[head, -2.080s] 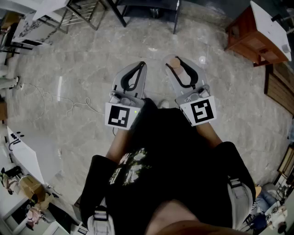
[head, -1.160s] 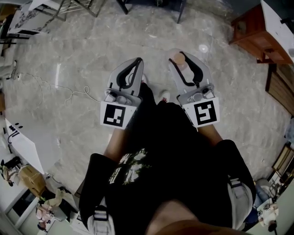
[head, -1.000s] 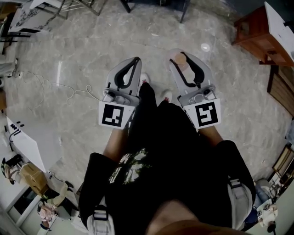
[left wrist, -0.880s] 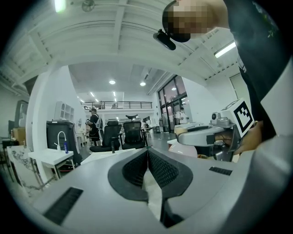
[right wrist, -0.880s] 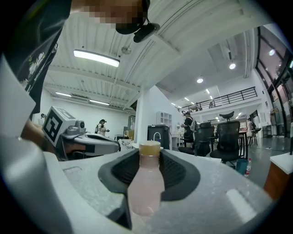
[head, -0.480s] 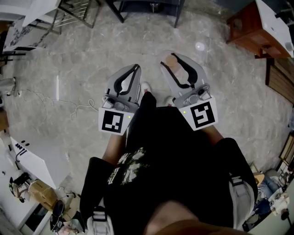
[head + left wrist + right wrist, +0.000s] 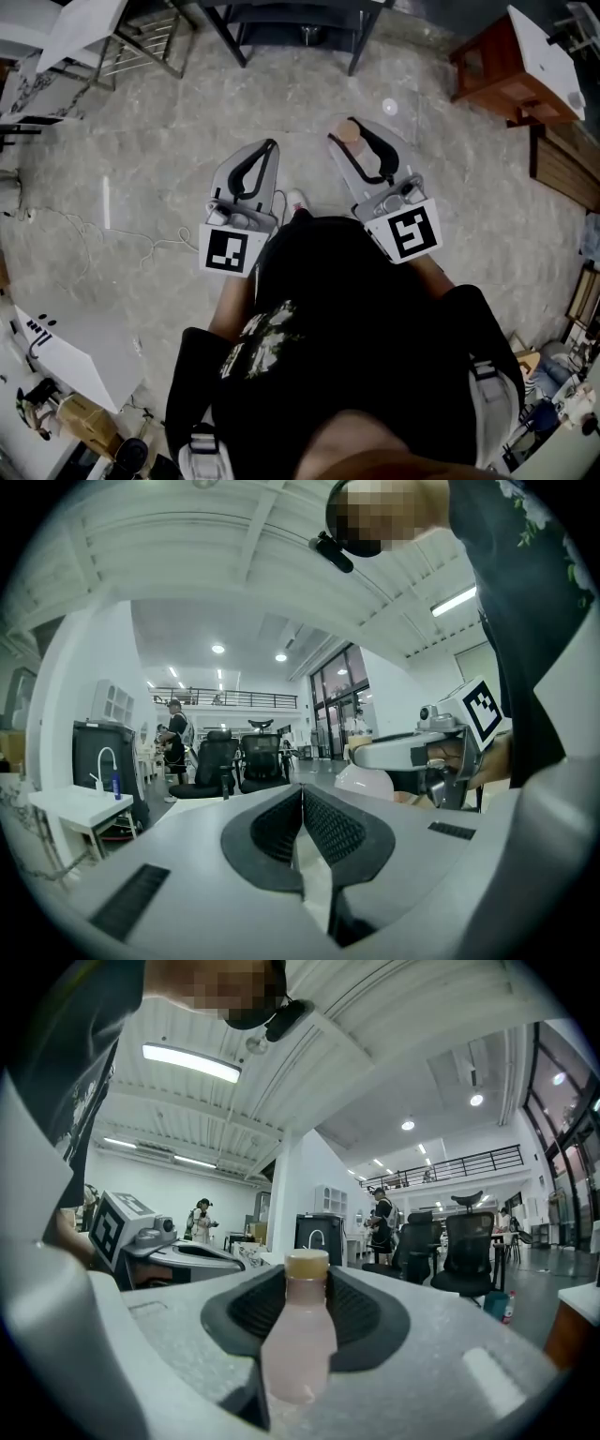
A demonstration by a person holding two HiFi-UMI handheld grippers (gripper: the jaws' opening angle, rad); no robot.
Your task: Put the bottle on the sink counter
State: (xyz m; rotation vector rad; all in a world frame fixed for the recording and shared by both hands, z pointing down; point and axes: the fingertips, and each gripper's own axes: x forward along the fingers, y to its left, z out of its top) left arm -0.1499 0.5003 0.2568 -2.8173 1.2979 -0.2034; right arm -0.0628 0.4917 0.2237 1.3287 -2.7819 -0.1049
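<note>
My right gripper [image 7: 345, 131] is held over the floor in front of the person's body, shut on a pale pink bottle [image 7: 300, 1335] with a tan cap [image 7: 307, 1262]. The bottle stands upright between the black pads [image 7: 367, 1316]; its cap [image 7: 347, 131] pokes out at the jaw tips. To its left my left gripper [image 7: 270, 144] is shut and holds nothing, its ribbed pads [image 7: 328, 822] pressed together. In the left gripper view a white sink counter [image 7: 80, 803] with a curved tap [image 7: 101, 761] stands far off at the left, and the bottle [image 7: 367, 780] shows at the right.
A marble floor lies below. A black table frame [image 7: 281, 23] stands ahead, a wooden cabinet [image 7: 487, 66] at the right, a white table [image 7: 89, 23] at the upper left. A cable [image 7: 141, 239] trails on the floor. Office chairs [image 7: 220, 761] and people stand farther off.
The floor has slid down the head view and the black table frame has come into sight at the top. Both grippers keep their places before the body, the bottle still held.
</note>
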